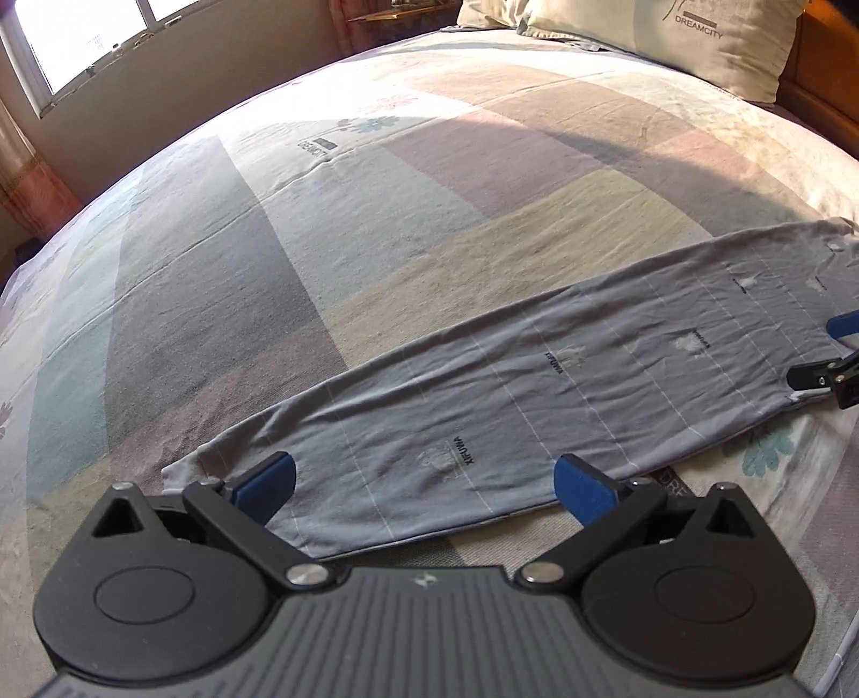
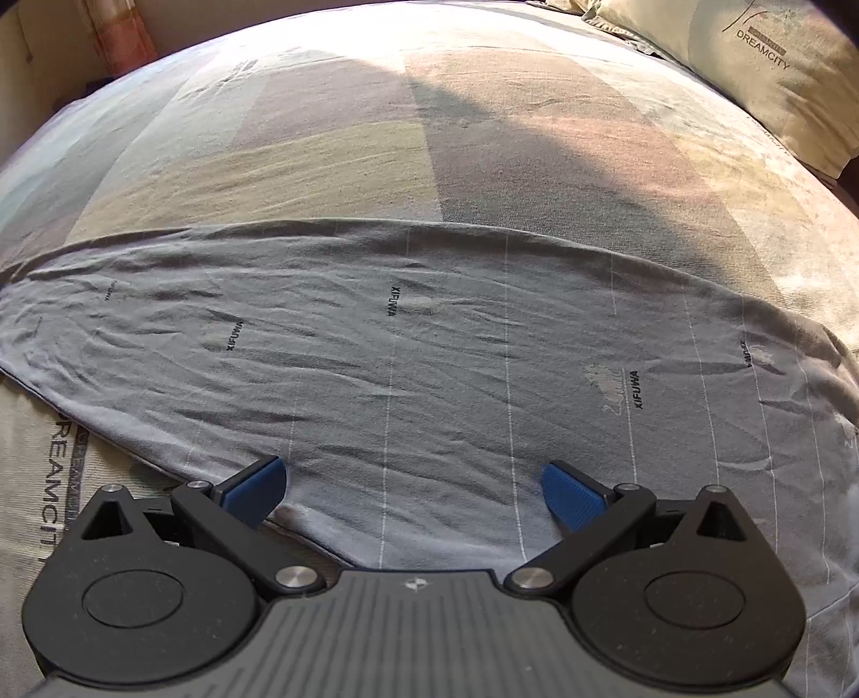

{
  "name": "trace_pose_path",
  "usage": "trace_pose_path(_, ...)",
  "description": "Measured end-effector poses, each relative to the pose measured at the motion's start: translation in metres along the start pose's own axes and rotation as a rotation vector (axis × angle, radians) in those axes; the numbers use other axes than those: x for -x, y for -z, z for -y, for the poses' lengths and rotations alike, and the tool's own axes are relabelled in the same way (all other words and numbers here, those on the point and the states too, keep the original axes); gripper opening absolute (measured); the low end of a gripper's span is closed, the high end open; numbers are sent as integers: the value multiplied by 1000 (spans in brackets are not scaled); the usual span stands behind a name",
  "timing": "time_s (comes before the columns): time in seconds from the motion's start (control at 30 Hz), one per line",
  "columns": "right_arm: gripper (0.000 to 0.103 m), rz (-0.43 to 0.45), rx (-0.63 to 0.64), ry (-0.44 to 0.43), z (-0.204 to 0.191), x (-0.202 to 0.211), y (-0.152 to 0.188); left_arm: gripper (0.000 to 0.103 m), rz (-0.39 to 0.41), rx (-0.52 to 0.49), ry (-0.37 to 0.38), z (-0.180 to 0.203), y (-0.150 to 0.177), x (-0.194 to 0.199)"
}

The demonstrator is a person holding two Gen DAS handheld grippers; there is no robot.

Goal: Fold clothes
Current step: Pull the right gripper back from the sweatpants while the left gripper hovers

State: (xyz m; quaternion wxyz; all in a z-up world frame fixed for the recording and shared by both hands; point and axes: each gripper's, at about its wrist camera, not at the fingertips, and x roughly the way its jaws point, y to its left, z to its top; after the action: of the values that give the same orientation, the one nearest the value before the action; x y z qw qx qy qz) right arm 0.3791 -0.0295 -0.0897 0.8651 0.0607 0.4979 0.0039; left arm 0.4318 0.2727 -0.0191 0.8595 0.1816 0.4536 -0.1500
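A grey garment (image 1: 537, 386) with thin white stripes and small "XIFUWA" prints lies flat on the bed as a long folded strip. My left gripper (image 1: 424, 486) hovers open over the strip's near left end, nothing between its blue pads. The right gripper (image 1: 837, 354) shows at the right edge of the left wrist view, open at the strip's other end. In the right wrist view the garment (image 2: 429, 365) spreads wide across the frame, and my right gripper (image 2: 413, 488) stands open above its near edge, holding nothing.
The bed (image 1: 376, 225) wears a patchwork sheet in pastel blocks with "DREAMCITY" print. Pillows (image 1: 671, 37) lie at the head, far right. A window (image 1: 80, 48) and a wall sit beyond the bed's far left edge. A pillow (image 2: 773, 70) also shows at the upper right.
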Motion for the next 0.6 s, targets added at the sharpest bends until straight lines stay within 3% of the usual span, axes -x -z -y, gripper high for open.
trace_pose_path(0.03,103,16,-10,-30,6,6,-1,102,-8,10,13,10,-2,3)
trace_pose_path(0.2,103,74,38,9,52,32,-7,102,-22,13,72,76,-15,6)
trace_pose_path(0.47,103,124,-19,26,185,29,-29,102,-21,118,147,171,-47,0)
trace_pose_path(0.6,103,126,1,-100,206,19,-45,102,-40,176,151,205,-54,-8)
